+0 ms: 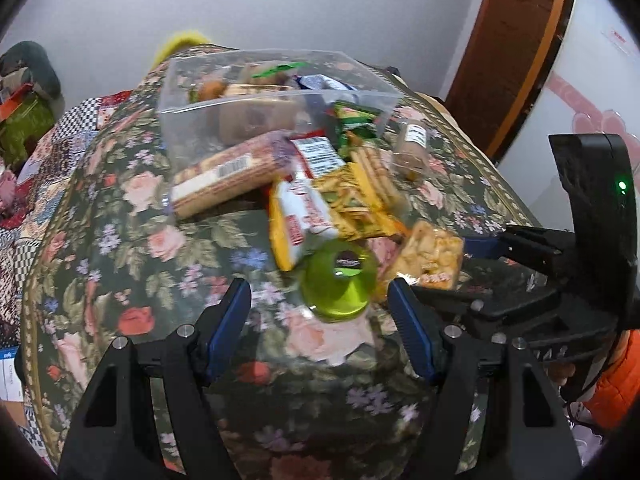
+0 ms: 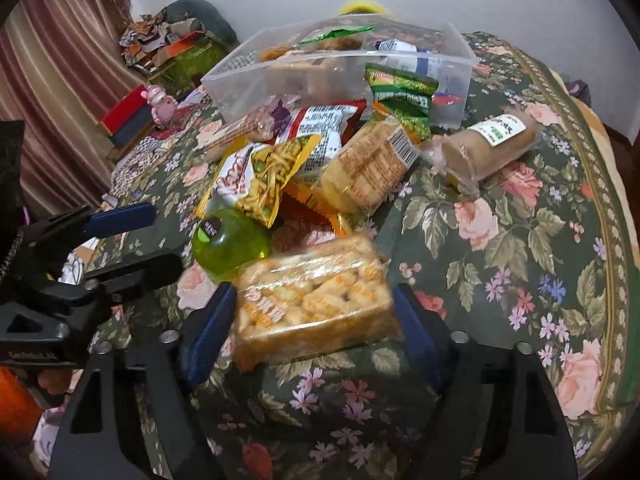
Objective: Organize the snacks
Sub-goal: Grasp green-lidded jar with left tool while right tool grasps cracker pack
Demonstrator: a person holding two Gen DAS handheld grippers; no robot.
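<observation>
A pile of snack packets lies on the floral tablecloth in front of a clear plastic bin that holds several snacks. My left gripper is open, its blue fingers either side of a green jelly cup, not touching it. My right gripper has its jaws around a clear pack of yellow rice crackers; the pads sit at the pack's two ends. The right gripper also shows in the left wrist view, the left gripper in the right wrist view.
The pile holds a long biscuit pack, a yellow noodle-snack bag, a cracker sleeve, green packets and a brown roll. The table edge curves at right. Clutter lies beyond at left.
</observation>
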